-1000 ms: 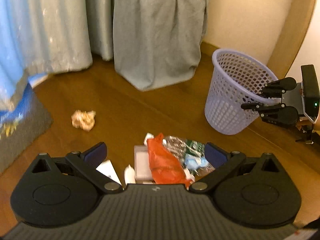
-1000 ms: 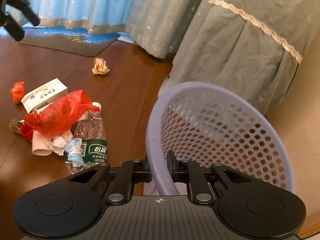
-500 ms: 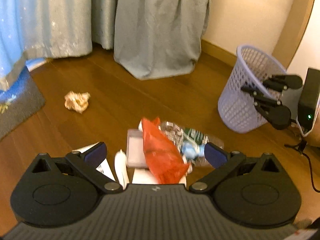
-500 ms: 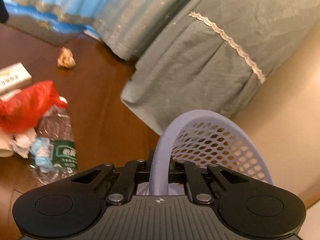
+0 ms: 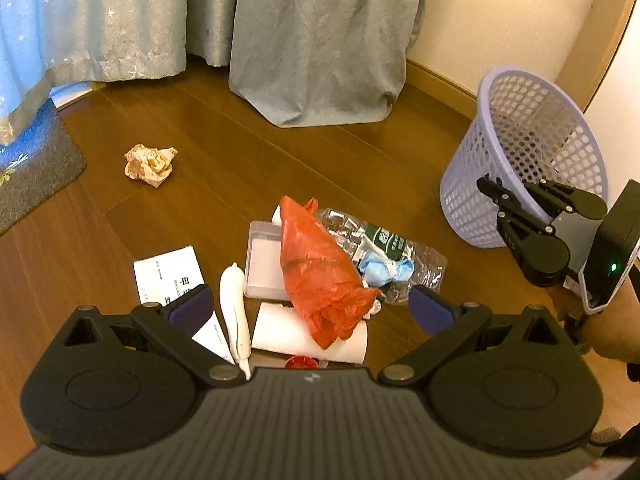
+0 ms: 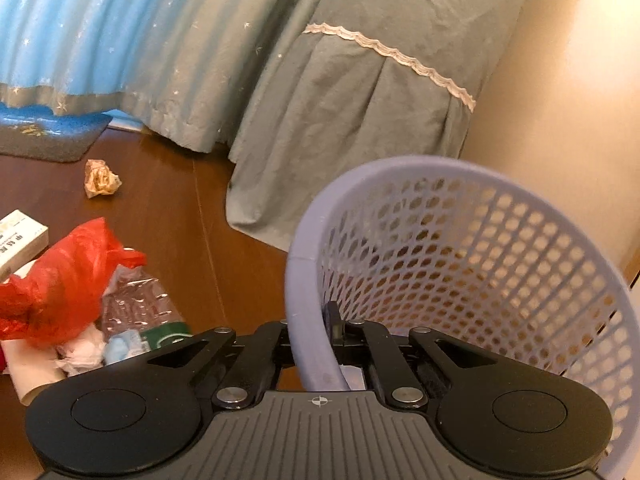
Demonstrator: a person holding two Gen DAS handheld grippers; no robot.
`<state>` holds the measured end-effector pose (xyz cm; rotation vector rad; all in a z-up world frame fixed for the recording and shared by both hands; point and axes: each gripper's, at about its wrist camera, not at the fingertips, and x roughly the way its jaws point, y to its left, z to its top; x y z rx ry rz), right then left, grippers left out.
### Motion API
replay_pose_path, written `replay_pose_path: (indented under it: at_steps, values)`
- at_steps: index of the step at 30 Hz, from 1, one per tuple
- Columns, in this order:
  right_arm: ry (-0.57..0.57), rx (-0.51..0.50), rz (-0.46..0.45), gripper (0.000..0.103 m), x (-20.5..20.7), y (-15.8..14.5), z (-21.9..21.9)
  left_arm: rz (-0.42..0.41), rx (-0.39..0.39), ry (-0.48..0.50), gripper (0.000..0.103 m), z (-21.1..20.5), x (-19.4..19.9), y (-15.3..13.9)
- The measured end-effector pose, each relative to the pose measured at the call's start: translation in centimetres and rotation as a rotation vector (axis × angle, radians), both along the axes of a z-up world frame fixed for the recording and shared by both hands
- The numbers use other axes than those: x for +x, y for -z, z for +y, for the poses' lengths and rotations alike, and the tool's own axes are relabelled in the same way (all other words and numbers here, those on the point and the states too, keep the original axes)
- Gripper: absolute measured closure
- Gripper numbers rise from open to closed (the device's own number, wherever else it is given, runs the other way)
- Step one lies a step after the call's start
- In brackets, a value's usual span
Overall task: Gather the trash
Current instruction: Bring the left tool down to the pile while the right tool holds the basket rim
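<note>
A pile of trash lies on the wooden floor: a red plastic bag [image 5: 320,272], a crushed clear bottle [image 5: 384,248], a blue-white wrapper [image 5: 386,271], a clear plastic box [image 5: 262,260], a white paper cup [image 5: 304,336] and a white carton [image 5: 172,276]. My left gripper [image 5: 310,308] hovers open just above the pile, its blue pads either side of the bag. The lilac mesh wastebasket [image 5: 524,152] stands tilted at the right. My right gripper [image 6: 311,330] is shut on the basket's rim [image 6: 304,280]. A crumpled paper ball [image 5: 150,162] lies apart at the left.
Grey-green curtains [image 5: 320,40] and blue drapes hang to the floor behind. A dark mat [image 5: 28,168] lies at the far left. A cream wall and wooden panel [image 5: 592,60] stand behind the basket. Bare floor separates pile and basket.
My right gripper closed on the basket rim and tipped the basket, rolling as it went. My left gripper sank closer to the trash pile, which now fills more of its view.
</note>
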<state>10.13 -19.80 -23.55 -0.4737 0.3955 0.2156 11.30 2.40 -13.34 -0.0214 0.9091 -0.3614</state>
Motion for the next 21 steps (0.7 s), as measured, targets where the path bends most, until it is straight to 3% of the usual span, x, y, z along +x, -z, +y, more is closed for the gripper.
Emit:
replay_pose_path:
  at_steps: [7, 12, 21]
  values:
    - [-0.029, 0.000, 0.041, 0.101, -0.6, 1.2, 1.6, -0.004, 0.038, 0.004, 0.001, 0.0, -1.1, 0.6]
    - [0.001, 0.005, 0.079, 0.099, 0.1, 1.5, 2.5, 0.004, 0.017, -0.022, 0.001, -0.4, -0.3, 1.5]
    - [0.006, -0.096, 0.075, 0.095, 1.6, 3.9, 5.0, -0.027, 0.021, -0.053, 0.002, -0.2, 0.7, 2.1]
